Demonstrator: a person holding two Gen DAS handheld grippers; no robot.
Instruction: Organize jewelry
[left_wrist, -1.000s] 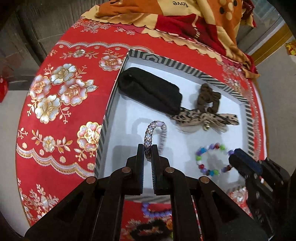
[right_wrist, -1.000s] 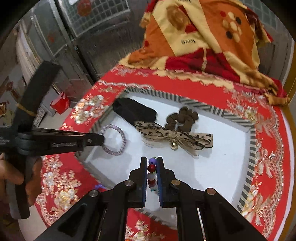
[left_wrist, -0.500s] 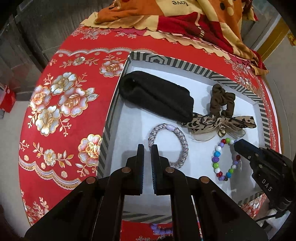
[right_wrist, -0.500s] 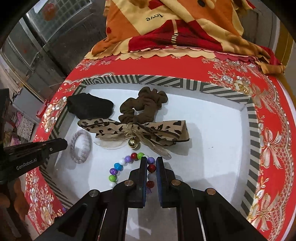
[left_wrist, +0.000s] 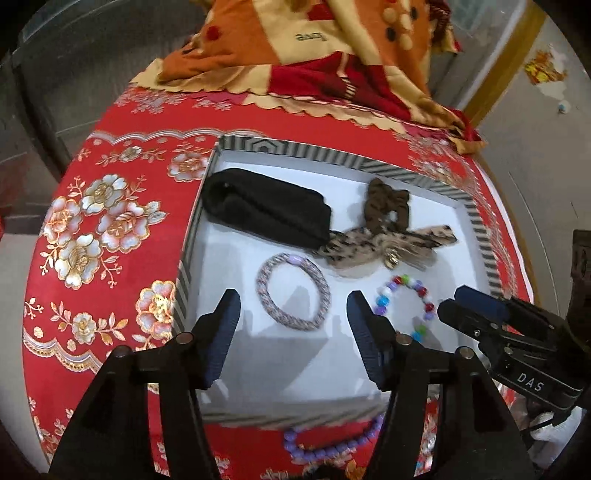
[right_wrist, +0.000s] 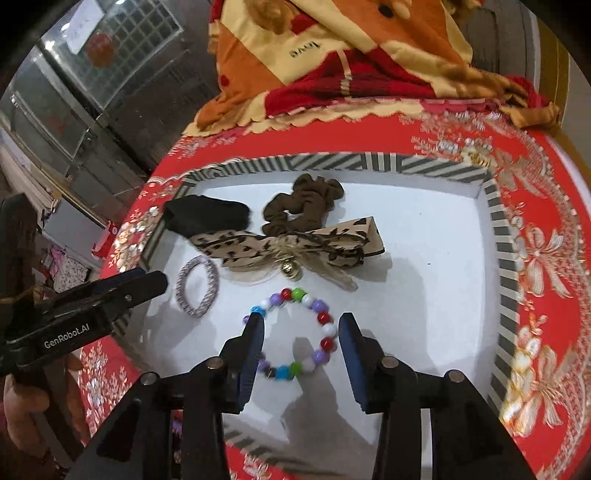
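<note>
- Currently, my left gripper (left_wrist: 293, 308) is hovering with its jaws spread wide and empty over the braided bracelet (left_wrist: 293, 291), which is lying near the tray's (left_wrist: 332, 160) left wall.
- My right gripper (right_wrist: 301, 334) is also gaping wide, gripping nothing, straddling the multicoloured bead bracelet (right_wrist: 295, 334) lying toward the tray's near edge.
- A purple bead bracelet (left_wrist: 332, 441) is lying on the red tablecloth (left_wrist: 110, 221) outside the near wall.

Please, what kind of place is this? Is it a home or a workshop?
Most likely a home, perhaps a bedroom. A patterned blanket lies bunched on a red floral tablecloth, beside a striped tray holding personal accessories such as a beaded bracelet. No work tools show, apart from the handheld grippers.
</note>
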